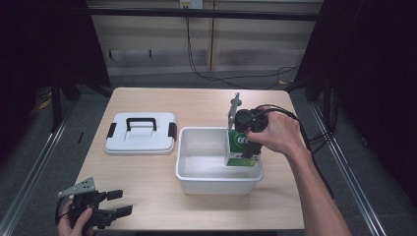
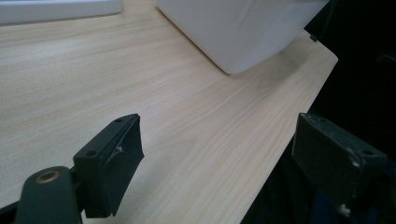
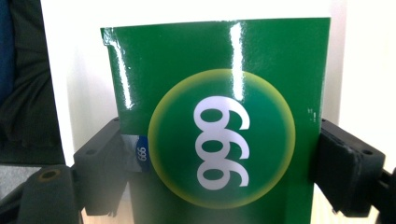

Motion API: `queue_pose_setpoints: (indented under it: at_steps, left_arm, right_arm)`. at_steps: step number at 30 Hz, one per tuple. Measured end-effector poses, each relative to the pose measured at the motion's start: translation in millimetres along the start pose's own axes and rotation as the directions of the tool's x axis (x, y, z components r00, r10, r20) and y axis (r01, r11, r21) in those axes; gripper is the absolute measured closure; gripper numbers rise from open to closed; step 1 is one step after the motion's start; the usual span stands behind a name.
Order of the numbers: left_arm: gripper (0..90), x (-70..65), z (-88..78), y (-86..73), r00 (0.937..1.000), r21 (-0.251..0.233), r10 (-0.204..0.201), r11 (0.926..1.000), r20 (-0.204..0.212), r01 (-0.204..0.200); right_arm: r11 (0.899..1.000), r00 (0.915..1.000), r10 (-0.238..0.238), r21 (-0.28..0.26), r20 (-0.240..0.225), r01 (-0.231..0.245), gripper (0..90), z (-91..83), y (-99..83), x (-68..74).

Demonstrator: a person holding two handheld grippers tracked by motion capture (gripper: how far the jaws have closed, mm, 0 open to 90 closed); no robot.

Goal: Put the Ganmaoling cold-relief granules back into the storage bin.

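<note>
right gripper (image 1: 250,147) clamps the upright green box (image 1: 241,147) inside the white bin (image 1: 216,179); left gripper (image 1: 115,202) gapes empty, far off.

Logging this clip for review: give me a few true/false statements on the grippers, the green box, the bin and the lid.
1. The right gripper grips a green box marked 666. True.
2. That box is over the white lid. False: it is in the white bin.
3. The left gripper holds the lid. False: it is open and empty, near the table's front left corner.
4. The lid lies flat on the table left of the bin. True.
</note>
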State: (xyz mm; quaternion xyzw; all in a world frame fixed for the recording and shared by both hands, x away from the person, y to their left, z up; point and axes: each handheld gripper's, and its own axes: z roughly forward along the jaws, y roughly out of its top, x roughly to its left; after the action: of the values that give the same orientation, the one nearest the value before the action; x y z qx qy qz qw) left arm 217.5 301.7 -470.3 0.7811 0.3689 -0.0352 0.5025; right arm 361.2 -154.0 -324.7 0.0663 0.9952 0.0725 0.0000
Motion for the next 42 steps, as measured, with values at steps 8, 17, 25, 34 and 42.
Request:
queue_pose_setpoints:
  at_steps: [8, 17, 25, 34, 42]
  left_arm:
    - [16.0, 0.0, 0.6, 0.0, 1.0, 0.003, 0.001, 1.0, 0.001, -0.001]
    - [16.0, -0.7, 0.8, 0.0, 1.0, 0.001, -0.003, 1.0, 0.008, 0.003]
    - [16.0, -0.7, 0.7, 0.0, 1.0, -0.001, 0.0, 1.0, 0.003, 0.0]
    - [16.0, -1.0, 0.9, 0.0, 1.0, 0.002, -0.001, 1.0, 0.008, 0.001]
    - [16.0, -0.7, 1.2, -0.1, 1.0, 0.001, -0.002, 1.0, 0.007, 0.002]
  right_arm:
    - [0.999, 0.9995, -0.02, 0.035, -0.024, 0.021, 15.1, 12.8, 6.6, -1.3]
    - [0.999, 0.9993, -0.017, 0.042, -0.035, 0.019, 15.0, 24.0, 2.7, -4.3]
    - [0.998, 0.9987, -0.027, 0.057, -0.043, 0.029, 14.9, 34.8, 2.5, -6.4]
    - [0.996, 0.9979, -0.031, 0.078, -0.056, 0.035, 14.7, 48.7, 5.3, -9.2]
    - [0.996, 0.9979, 0.009, 0.085, -0.064, -0.003, 14.6, 56.2, -0.4, -10.2]
